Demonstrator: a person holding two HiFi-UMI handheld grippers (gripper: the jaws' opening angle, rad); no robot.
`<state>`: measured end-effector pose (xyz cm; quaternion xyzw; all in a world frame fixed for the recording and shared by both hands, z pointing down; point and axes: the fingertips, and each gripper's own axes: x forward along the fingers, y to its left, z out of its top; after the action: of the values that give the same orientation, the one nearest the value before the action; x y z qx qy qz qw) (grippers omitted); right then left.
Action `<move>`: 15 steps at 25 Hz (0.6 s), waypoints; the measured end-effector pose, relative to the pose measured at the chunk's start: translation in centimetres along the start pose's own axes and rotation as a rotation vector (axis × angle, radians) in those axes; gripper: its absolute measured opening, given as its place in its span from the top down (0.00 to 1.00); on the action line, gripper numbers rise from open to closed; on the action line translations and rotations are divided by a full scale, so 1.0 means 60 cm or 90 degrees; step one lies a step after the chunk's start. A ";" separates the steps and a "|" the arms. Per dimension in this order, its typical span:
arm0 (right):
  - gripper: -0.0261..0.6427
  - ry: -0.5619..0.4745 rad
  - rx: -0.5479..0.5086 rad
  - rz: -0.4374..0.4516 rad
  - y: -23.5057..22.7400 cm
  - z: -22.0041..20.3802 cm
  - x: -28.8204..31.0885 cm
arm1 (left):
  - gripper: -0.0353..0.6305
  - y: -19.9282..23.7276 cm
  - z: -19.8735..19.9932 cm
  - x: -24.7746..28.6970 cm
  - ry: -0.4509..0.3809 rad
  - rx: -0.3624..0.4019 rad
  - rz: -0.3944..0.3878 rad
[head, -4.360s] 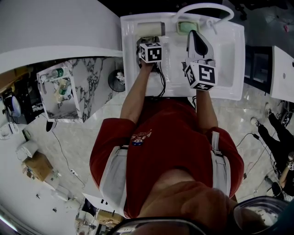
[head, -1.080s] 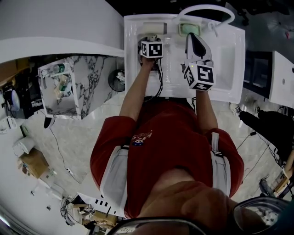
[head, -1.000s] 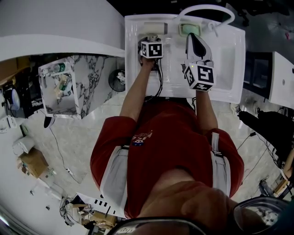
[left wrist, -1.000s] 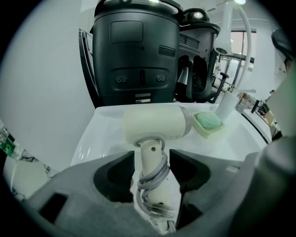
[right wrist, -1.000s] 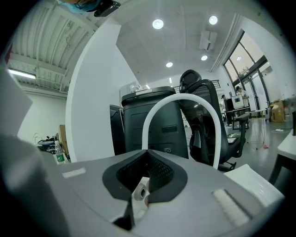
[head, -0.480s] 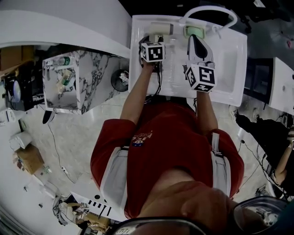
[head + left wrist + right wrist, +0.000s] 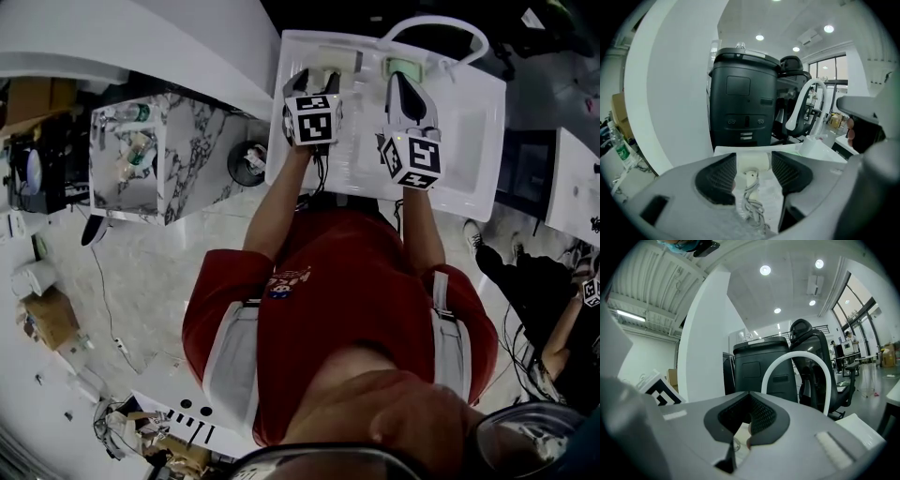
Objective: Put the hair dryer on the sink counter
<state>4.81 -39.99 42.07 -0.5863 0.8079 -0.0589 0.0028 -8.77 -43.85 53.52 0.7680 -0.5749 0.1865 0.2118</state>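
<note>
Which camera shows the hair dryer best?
The left gripper view: the hair dryer lies ahead between the left gripper's open jaws, cord showing. The head view shows only a bit past the marker cube. The right gripper view doesn't show it.

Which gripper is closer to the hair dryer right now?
Left. The left gripper has its open jaws either side of the hair dryer handle. The right gripper, shut, is off to the dryer's right, over the sink.
</note>
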 end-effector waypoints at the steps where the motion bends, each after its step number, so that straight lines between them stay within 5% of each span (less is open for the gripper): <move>1: 0.96 -0.002 -0.001 0.001 0.001 0.002 -0.002 | 0.59 -0.002 0.008 -0.012 -0.009 0.000 0.000; 15: 0.96 -0.018 -0.016 0.013 0.016 0.028 -0.017 | 0.59 -0.015 0.092 -0.130 -0.147 0.001 0.004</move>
<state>4.32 -38.88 40.24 -0.5789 0.8144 -0.0403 0.0071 -9.77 -40.32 44.63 0.7826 -0.5979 0.0980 0.1426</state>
